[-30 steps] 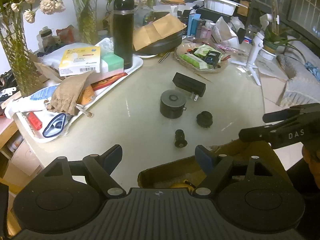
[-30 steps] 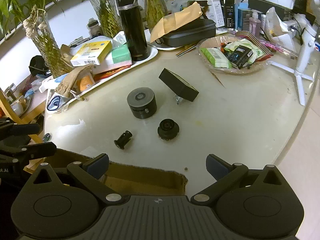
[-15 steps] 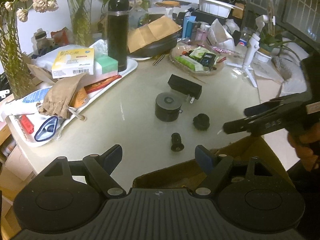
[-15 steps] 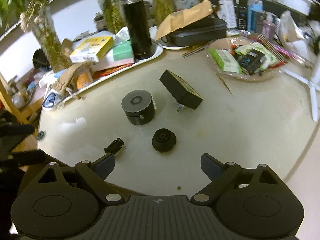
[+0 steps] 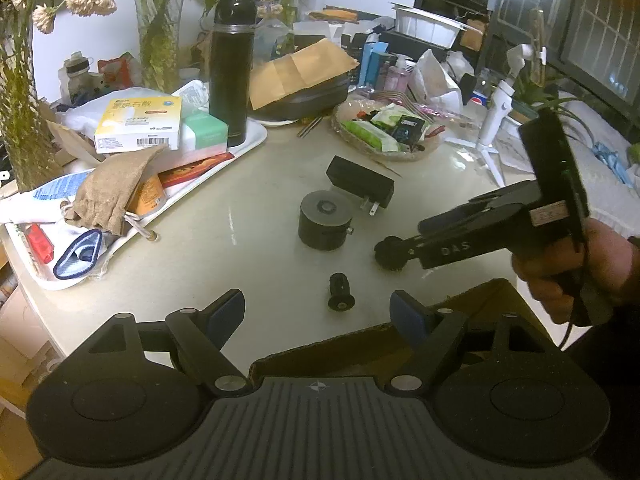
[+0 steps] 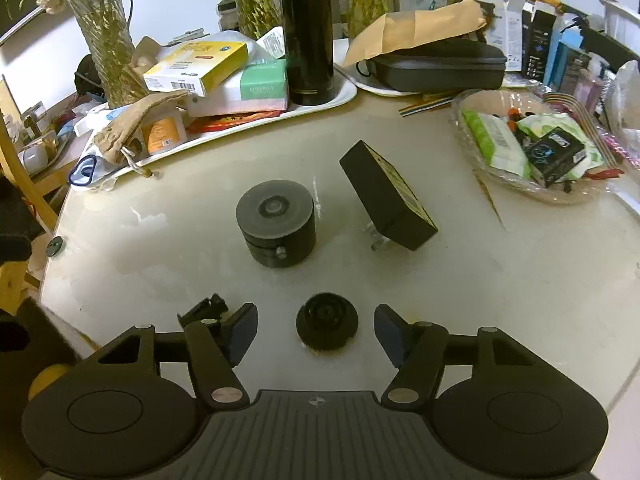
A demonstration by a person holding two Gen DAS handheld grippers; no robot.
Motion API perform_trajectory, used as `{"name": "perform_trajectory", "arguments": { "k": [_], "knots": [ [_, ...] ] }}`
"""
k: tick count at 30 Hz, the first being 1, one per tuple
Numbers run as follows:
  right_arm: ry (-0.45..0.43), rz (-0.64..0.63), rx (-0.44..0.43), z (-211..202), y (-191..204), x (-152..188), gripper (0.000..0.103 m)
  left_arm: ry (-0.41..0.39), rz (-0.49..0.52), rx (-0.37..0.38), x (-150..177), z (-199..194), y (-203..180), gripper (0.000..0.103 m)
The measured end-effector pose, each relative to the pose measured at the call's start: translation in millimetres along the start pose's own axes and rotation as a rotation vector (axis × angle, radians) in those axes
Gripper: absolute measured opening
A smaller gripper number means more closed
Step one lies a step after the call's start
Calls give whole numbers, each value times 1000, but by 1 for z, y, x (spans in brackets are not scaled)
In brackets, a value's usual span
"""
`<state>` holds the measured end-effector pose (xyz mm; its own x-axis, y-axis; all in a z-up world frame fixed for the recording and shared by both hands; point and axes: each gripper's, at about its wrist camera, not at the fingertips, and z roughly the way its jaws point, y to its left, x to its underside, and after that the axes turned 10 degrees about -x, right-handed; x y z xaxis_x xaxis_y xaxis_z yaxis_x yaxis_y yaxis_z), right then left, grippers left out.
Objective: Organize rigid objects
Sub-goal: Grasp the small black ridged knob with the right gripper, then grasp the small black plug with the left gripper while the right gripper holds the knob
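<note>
Four black parts lie on the pale table. A round knob (image 6: 327, 326) sits between the open fingers of my right gripper (image 6: 316, 334), untouched; in the left wrist view the knob (image 5: 389, 254) is partly hidden behind that gripper (image 5: 420, 236). A small plug-like piece (image 5: 340, 292) lies just ahead of my open, empty left gripper (image 5: 318, 310) and shows beside the right gripper's left finger (image 6: 206, 312). A squat cylinder (image 6: 276, 224) and a rectangular power adapter (image 6: 386, 200) with prongs lie farther off.
An open cardboard box (image 5: 460, 320) stands at the table's near edge under both grippers. A white tray (image 6: 256, 124) with boxes, a pouch and a black flask (image 6: 306, 28) is at the back left. A glass dish of packets (image 6: 532, 148) is at the right.
My right gripper has moved forward and down over the table until its open fingers bracket the round knob. The left gripper has stayed nearly still.
</note>
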<state>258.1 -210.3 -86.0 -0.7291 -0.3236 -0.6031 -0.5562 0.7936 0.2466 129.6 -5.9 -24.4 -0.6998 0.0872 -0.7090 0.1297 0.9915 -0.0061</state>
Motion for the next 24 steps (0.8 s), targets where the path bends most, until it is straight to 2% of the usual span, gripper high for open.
{"name": "perform_trajectory", "arguments": {
  "k": [4,7,8,14,24],
  "knots": [
    [36,-24,7,14,1,-4,54,3,-17,-1,-1,1,2,80],
    [58,-25,23,21,1,-5,39,2,-18,-4,0,1,2,80],
    [67,-23,34,23,1,-5,31,2,-19,-4,-1,1,2,80],
    [65,-11,45,19,1,-4,31,2,-24,-4,-1,1,3,80],
    [-31,-3,43,-28,12,-14,31,-9,1,-14,-14,2,-7,80]
  ]
}}
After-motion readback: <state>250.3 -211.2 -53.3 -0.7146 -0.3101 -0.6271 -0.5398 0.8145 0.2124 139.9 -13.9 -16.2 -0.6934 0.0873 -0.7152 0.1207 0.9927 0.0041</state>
